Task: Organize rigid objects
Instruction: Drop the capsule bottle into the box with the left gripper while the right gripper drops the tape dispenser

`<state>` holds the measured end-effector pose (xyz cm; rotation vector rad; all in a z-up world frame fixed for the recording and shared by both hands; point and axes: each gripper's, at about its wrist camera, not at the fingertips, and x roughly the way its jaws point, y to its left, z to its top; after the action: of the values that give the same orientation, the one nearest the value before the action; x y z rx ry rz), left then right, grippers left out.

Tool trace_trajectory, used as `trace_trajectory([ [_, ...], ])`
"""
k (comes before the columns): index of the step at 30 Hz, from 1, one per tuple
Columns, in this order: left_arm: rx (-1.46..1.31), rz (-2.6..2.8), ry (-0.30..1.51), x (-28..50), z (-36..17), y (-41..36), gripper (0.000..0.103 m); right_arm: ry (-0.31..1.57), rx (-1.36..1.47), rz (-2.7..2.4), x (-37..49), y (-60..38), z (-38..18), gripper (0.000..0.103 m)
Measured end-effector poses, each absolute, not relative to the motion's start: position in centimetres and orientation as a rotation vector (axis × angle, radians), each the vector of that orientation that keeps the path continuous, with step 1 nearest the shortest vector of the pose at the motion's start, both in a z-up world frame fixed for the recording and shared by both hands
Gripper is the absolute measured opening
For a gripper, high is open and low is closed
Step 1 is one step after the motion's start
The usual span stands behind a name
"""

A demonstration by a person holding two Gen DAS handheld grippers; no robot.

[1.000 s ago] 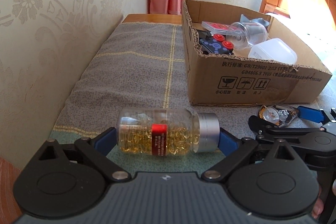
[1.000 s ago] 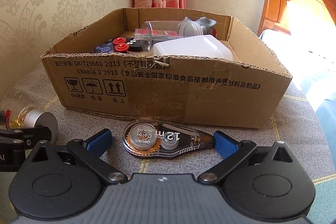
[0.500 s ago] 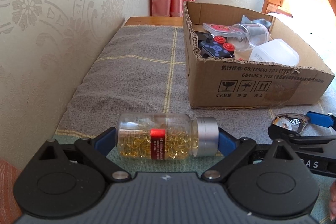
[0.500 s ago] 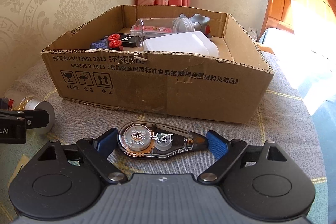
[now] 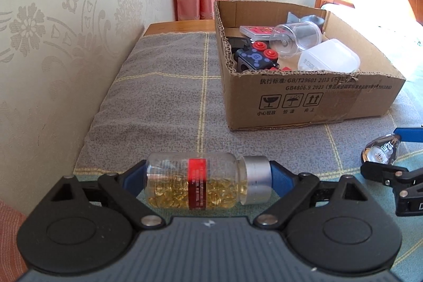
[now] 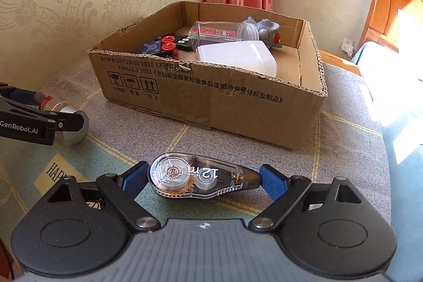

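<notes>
My left gripper (image 5: pixel 207 180) is shut on a clear capsule bottle (image 5: pixel 195 183) with a red label and silver cap, held sideways above the grey cloth. My right gripper (image 6: pixel 202 180) is shut on a clear correction tape dispenser (image 6: pixel 198 180), also lifted above the cloth. The dispenser shows at the right edge of the left wrist view (image 5: pixel 380 153). The bottle's cap (image 6: pixel 71 123) shows at the left of the right wrist view. An open cardboard box (image 5: pixel 304 97) stands ahead, also in the right wrist view (image 6: pixel 211 97).
The box holds a black toy with red buttons (image 5: pixel 255 58), a clear cup (image 5: pixel 296 40), a white plastic container (image 6: pixel 238 58) and a grey toy (image 6: pixel 264 31). A patterned wall runs along the left. A wooden bed frame (image 6: pixel 391 4) stands at the right.
Both grippers have risen with their objects, so the box is seen more from above. The right gripper has drifted away from the left one.
</notes>
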<state>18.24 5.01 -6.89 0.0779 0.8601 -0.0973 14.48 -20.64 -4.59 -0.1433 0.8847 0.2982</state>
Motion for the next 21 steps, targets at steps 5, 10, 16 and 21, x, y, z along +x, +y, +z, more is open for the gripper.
trace_trajectory([
  [5, 0.088, -0.134, 0.843, 17.7, -5.6, 4.6, 0.093, 0.854, -0.166, 0.328, 14.1, -21.8, -2.0, 0.092],
  [10, 0.096, -0.194, 0.798, 17.2, -2.8, 3.9, 0.093, 0.813, -0.18, 0.348, 14.0, -22.7, 0.3, 0.092],
  [16, 0.105, -0.246, 0.69, 18.6, 0.9, 2.0, 0.093, 0.736, -0.206, 0.372, 15.0, -23.3, 3.1, 0.093],
  [21, 0.13, -0.275, 0.656, 21.8, 1.4, -0.6, 0.093, 0.71, -0.195, 0.368, 17.1, -23.9, 3.8, 0.093],
])
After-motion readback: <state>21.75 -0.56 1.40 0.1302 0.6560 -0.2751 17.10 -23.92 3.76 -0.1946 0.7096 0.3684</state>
